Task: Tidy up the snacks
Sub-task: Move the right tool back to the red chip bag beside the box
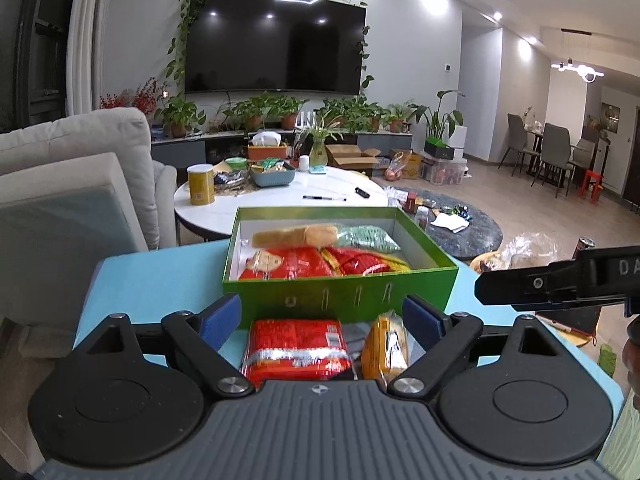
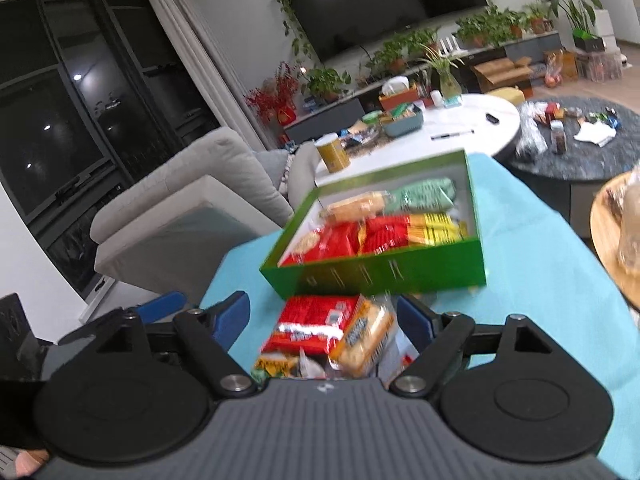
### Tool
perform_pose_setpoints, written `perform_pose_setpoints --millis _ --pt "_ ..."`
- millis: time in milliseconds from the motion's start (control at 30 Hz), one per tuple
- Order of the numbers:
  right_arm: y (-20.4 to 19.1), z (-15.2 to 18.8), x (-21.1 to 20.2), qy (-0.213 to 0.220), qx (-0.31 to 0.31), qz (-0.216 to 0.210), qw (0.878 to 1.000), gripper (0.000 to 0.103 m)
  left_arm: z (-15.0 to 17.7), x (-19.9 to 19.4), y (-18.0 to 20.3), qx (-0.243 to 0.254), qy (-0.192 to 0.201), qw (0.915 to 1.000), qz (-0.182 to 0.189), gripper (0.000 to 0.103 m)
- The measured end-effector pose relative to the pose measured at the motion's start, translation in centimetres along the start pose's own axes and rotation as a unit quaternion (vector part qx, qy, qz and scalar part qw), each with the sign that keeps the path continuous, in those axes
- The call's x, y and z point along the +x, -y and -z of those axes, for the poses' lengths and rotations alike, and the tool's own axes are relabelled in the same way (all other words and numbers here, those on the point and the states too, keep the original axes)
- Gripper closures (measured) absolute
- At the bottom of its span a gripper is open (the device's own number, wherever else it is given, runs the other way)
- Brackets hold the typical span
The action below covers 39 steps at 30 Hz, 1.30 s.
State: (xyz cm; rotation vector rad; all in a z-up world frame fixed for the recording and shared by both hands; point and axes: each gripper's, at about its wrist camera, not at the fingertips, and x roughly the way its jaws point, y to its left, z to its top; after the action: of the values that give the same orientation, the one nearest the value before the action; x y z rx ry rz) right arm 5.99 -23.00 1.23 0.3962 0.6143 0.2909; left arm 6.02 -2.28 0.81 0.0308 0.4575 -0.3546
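The left gripper is held low and level over the near edge of a light blue table, its blue-padded fingers spread wide and gripping nothing. The right gripper is tilted to one side, its view blurred; its fingers are likewise spread apart and empty. In the left wrist view a black part of the right gripper juts in from the right edge, beside the green box.

Between the left gripper's fingers, close below the camera, lie a red snack packet and, just to its right, an orange packet. The right wrist view shows the same pair between its own fingers, the red packet touching the orange one, with more wrappers heaped nearer the camera, too blurred to name.

Just ahead of both grippers sits an open green box with a pale lining. Inside it are red packets, a tan roll-shaped packet along the far side, a pale green packet to its right and a yellow one at the right wall.

Beyond the box stands a round white table carrying a yellow canister, a blue-grey basket, a pen and a vase of greenery. Left of it is a grey sofa. A large dark television hangs on the far wall, framed by trailing vines, above a row of potted plants. To the right lie a dark round rug strewn with small items and, farther off, dining chairs.
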Motion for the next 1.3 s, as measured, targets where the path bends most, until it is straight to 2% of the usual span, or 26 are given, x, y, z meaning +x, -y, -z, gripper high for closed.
perform_pose_setpoints --millis 200,500,700,900,1067,1167,1300 --pt "0.6 1.7 -0.1 -0.010 -0.002 0.007 1.000 0.038 1.9 -0.9 -0.2 -0.006 -0.016 0.9998 -0.004 0.016" --pt "1.3 3.5 0.4 -0.033 -0.003 0.021 0.999 0.038 4.2 0.4 -1.1 -0.020 -0.058 0.9977 -0.027 0.016" --pt "1.1 3.4 1.3 -0.041 0.001 0.004 0.999 0.038 4.9 1.5 -2.1 -0.032 -0.073 0.9963 -0.032 0.016" --pt "-0.6 2.2 4.0 -0.048 0.005 -0.024 0.999 0.038 5.0 2.6 -3.2 -0.042 -0.077 0.9953 -0.041 0.016" --pt "-1.9 1.1 7.7 -0.072 0.041 -0.060 0.995 0.038 5.0 3.6 -4.2 -0.052 -0.080 0.9943 -0.047 0.016" --pt "-2.5 1.2 10.2 -0.098 0.062 -0.056 0.992 0.038 5.1 4.2 -4.8 -0.056 -0.080 0.9942 -0.047 0.016" --pt "-2.2 1.7 11.9 -0.111 0.086 -0.029 0.990 0.038 5.0 5.2 -5.3 -0.057 -0.081 0.9941 -0.044 0.016"
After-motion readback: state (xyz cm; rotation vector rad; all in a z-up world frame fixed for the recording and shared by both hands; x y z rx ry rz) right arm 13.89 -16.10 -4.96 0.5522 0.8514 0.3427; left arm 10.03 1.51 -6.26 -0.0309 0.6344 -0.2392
